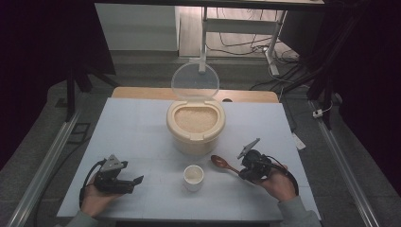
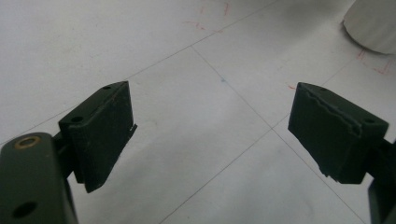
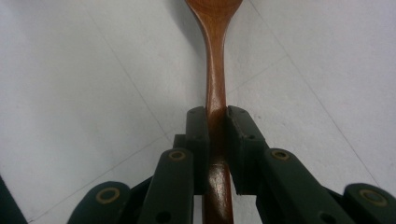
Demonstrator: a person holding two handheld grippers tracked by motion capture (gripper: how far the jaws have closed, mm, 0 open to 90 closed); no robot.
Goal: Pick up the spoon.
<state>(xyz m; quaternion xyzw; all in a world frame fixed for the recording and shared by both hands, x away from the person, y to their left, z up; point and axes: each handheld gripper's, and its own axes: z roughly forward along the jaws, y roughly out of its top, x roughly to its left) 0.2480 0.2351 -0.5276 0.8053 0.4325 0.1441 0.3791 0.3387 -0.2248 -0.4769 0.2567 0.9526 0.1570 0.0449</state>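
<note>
We see our right gripper (image 3: 216, 116) clamped on the handle of a brown wooden spoon (image 3: 215, 79), the two black jaws pressed against the handle from either side. In the high view this gripper (image 1: 242, 171) sits at the near right of the pale blue-white table (image 1: 132, 132), and the spoon (image 1: 222, 163) reaches from it towards the left, its bowl lying low over the table just right of a small white cup (image 1: 193, 177).

Our left gripper (image 2: 212, 135) stands wide, with bare tabletop between the jaws and nothing held. In the high view it (image 1: 135, 182) rests at the near left, well apart from the cup, pointing right.

Behind the cup stands a round cream-coloured plastic container of pale grain (image 1: 195, 125), its clear round lid (image 1: 195, 81) tipped up at the back.

We can read no brand or label on any of these things. The table carries thin ruled lines and a few small red marks (image 2: 205, 23), too faint for us to read as writing.
</note>
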